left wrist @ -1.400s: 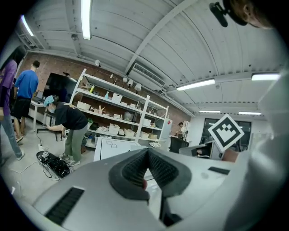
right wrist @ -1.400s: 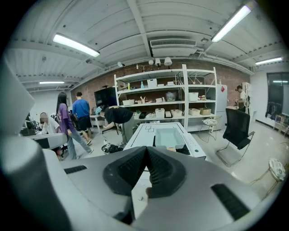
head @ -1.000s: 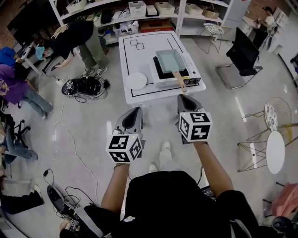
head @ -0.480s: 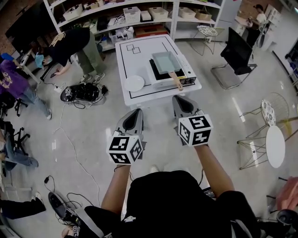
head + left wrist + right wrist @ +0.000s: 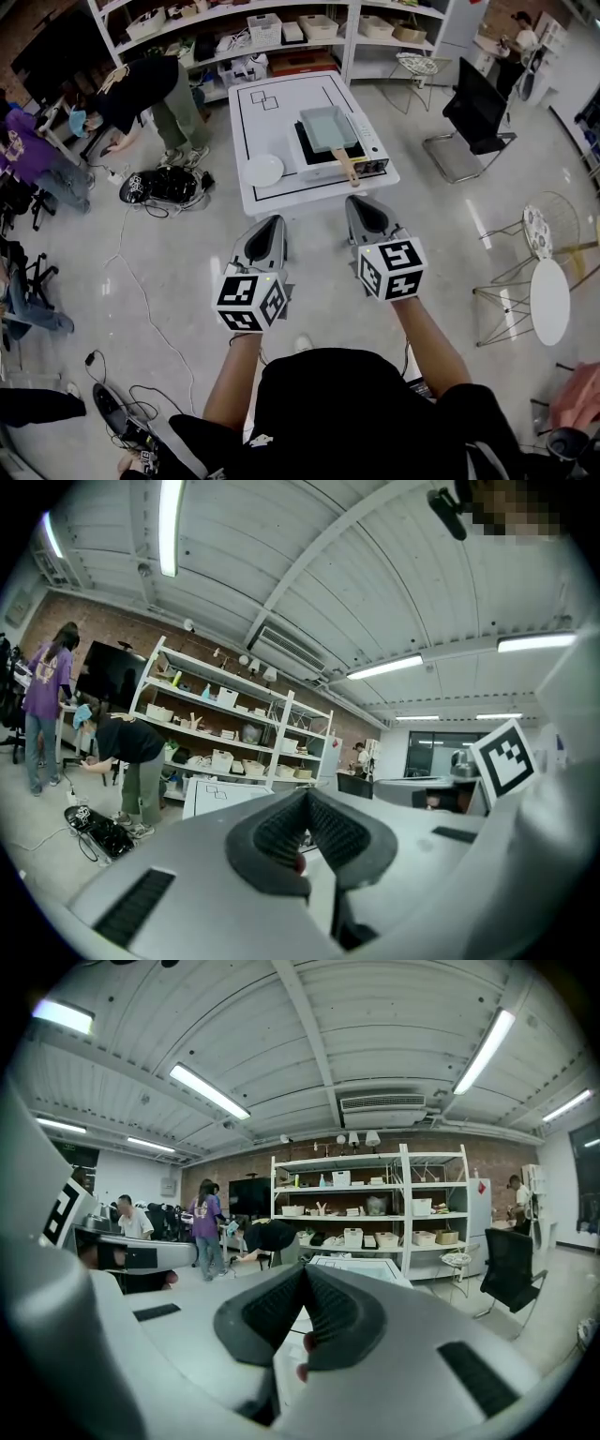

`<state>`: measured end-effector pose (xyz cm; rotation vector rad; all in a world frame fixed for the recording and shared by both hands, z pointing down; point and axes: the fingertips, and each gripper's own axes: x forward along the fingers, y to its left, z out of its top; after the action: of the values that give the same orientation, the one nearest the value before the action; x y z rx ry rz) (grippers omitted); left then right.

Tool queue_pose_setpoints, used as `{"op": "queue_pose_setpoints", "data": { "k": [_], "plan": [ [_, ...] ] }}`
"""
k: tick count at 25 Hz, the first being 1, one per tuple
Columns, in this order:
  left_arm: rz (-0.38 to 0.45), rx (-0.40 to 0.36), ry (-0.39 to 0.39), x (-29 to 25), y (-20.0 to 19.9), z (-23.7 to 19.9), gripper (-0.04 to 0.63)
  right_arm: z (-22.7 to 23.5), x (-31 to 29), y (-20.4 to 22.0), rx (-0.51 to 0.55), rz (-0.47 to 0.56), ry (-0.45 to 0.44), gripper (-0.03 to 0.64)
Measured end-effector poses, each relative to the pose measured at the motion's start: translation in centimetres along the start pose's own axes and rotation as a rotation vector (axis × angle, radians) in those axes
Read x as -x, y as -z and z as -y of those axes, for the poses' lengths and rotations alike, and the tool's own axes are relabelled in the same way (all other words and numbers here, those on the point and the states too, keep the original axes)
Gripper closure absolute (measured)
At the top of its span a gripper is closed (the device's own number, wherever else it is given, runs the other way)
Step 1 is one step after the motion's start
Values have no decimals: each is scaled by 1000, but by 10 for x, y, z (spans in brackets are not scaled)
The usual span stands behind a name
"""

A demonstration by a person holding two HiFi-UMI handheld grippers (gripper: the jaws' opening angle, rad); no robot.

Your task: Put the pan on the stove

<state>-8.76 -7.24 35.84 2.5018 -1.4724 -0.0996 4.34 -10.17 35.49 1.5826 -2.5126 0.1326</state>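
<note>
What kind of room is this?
Probably a lab or workshop, not a home kitchen: a lone white table holds a white portable stove with a pale rectangular pan, and white open shelves of storage bins line the wall.

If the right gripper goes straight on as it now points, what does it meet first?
Probably the white table's near edge, just before the pan's wooden handle; nothing shows in between, though height is unclear.

Glossy floor (image 5: 169, 281), white shelving (image 5: 349, 42), black chair (image 5: 473, 103)
</note>
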Motion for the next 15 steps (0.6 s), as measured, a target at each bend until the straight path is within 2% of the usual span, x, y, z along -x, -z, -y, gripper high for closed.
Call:
{"op": "queue_pose_setpoints", "data": {
  "k": [15],
  "plan": [
    [-1, 27, -48, 0, 9, 26, 588, 16, 17, 6, 5, -22, -40, 615]
  ]
}}
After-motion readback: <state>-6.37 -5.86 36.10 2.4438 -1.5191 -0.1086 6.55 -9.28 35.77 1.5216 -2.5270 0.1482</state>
